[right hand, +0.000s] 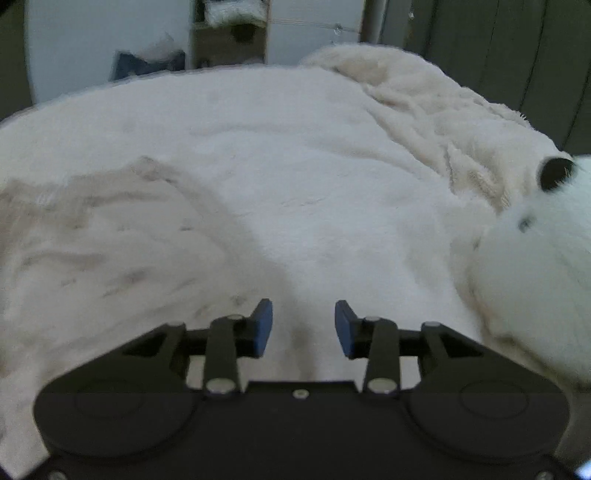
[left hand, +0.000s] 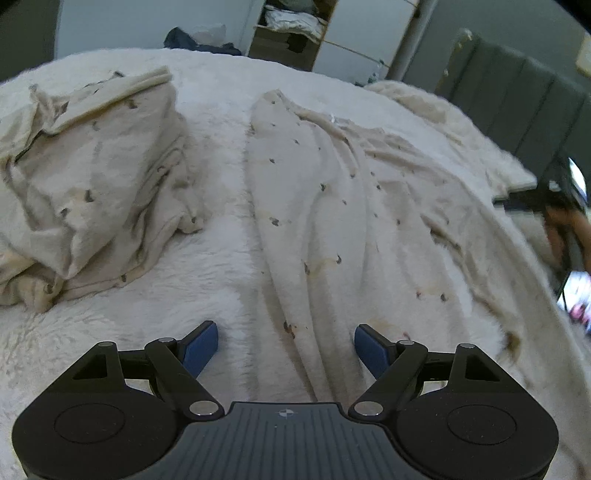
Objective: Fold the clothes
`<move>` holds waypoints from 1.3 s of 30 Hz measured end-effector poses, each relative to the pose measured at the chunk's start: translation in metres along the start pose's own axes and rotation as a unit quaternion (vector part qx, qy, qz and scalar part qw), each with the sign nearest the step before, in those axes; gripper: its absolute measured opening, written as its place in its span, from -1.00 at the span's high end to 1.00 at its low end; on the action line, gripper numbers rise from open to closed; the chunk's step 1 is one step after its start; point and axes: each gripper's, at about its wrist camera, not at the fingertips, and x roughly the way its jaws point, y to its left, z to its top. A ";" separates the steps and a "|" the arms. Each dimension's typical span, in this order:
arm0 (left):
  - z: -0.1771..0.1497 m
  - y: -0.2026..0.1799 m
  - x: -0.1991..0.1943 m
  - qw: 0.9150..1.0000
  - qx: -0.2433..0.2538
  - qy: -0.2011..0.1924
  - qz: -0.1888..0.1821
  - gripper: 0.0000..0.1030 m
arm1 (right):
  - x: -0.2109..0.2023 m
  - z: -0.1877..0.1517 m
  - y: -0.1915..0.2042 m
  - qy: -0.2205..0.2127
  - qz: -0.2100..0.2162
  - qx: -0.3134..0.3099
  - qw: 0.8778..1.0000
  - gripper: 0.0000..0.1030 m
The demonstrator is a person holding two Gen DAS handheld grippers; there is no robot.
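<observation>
A cream garment with small dark specks [left hand: 332,206] lies spread in long folds on the white fluffy bed cover [left hand: 221,122]. My left gripper [left hand: 286,347] hovers over its near end, open wide, with nothing between the blue pads. A second speckled cream garment [left hand: 96,177] lies crumpled at the left. In the blurred right wrist view, the edge of the spread garment [right hand: 110,240] shows at the left. My right gripper [right hand: 303,328] is over the bare bed cover [right hand: 295,166] just right of it, jaws apart and holding nothing.
A white plush toy with a dark eye [right hand: 535,266] lies at the right. A rumpled cream blanket [right hand: 424,110] runs along the grey headboard [left hand: 517,96]. An open shelf [left hand: 291,29] and dark clothes [left hand: 195,40] stand beyond the bed's far edge.
</observation>
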 end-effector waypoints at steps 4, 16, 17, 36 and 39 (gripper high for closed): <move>0.001 0.019 -0.012 0.997 -0.061 0.002 -0.054 -0.50 | -0.088 -0.090 0.033 0.001 0.084 -0.013 0.996 0.06; -0.056 0.010 -0.113 0.998 0.038 0.005 -0.051 0.13 | -0.252 -0.263 0.194 0.040 0.312 -0.100 0.944 0.12; -0.063 0.004 -0.120 0.997 0.062 0.015 -0.049 0.12 | -0.262 -0.269 0.206 0.036 0.320 -0.116 0.939 0.12; -0.089 0.050 -0.049 0.975 -0.153 0.061 -0.147 0.67 | -0.188 -0.313 0.153 0.050 0.272 0.209 0.938 0.29; -0.085 0.046 -0.046 0.975 -0.156 0.055 -0.150 0.98 | -0.175 -0.308 0.148 0.054 0.299 0.231 0.924 0.26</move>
